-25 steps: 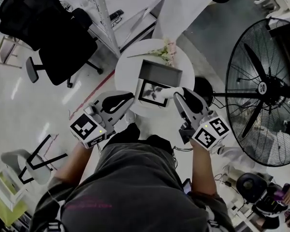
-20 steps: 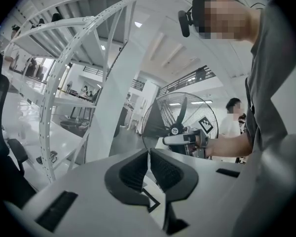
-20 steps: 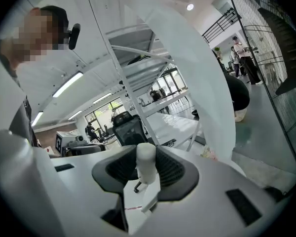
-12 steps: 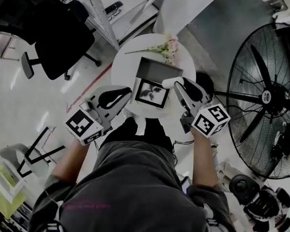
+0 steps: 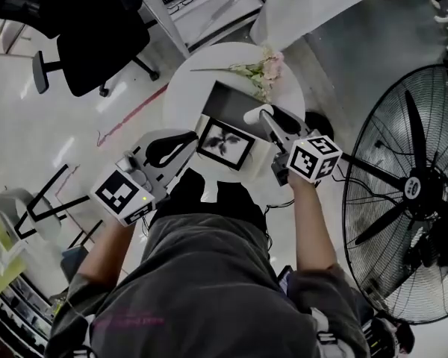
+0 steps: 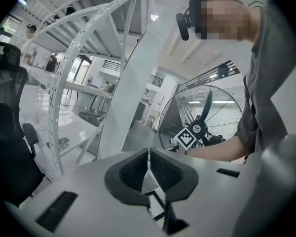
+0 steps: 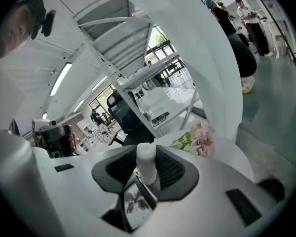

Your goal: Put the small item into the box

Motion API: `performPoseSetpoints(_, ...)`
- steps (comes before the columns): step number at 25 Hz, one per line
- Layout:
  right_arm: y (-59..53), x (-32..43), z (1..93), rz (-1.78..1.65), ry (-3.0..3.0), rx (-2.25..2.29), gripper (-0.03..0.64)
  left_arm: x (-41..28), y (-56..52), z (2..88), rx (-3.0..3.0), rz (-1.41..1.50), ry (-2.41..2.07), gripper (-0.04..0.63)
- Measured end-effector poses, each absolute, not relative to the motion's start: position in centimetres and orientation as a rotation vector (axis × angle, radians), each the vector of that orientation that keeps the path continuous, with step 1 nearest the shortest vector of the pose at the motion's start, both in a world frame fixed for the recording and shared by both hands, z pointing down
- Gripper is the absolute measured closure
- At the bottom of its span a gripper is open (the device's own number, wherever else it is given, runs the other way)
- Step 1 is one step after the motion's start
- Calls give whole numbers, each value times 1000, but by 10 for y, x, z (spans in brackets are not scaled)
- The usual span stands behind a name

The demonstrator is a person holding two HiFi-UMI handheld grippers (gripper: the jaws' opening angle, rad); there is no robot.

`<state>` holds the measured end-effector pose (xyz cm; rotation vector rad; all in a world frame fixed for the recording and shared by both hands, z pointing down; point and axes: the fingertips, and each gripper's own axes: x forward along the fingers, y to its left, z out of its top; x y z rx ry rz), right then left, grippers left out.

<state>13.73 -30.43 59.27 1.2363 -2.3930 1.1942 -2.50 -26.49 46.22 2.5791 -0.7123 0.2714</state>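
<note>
1. Over the last second the right gripper [image 5: 261, 118] has carried the small white cylinder [image 5: 254, 115] from beside the near right corner of the box [image 5: 243, 103] to its right side, level with the dark opening. It is now right at the opening's right edge.
2. The left gripper [image 5: 188, 142] has kept its station at the box's left edge, against the black-framed leaf-print panel [image 5: 224, 142] on the side of the box nearest the person.
3. As I judge it, the approach is nearly done. The cylinder must still go a little further over the opening before the jaws let go, and nothing is in the box yet that I can see.
4. In the right gripper view the jaws stand fairly wide and are pressed on the cylinder from both sides.
5. In the left gripper view the jaws are drawn together to a thin slit. A corner of the printed panel shows just beneath them, and I cannot tell whether its edge is pinched between them.
6. The cylinder [image 7: 147, 163] is plain white and smooth with a rounded top, like a small bottle or tube. It stands upright between the ribbed pads, its top clear above them, with the printed panel just below.
7. The box is dark grey, open at the top, and sits on a round white table [image 5: 183, 95]. Pink flowers [image 5: 265, 67] lie just beyond its far right corner.
</note>
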Motion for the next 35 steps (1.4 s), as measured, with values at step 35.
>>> performPoseSetpoints(35, -317, 105, 764, 1488, -1933, 988, 478, -41, -285, 523, 2401, 323, -800, 565)
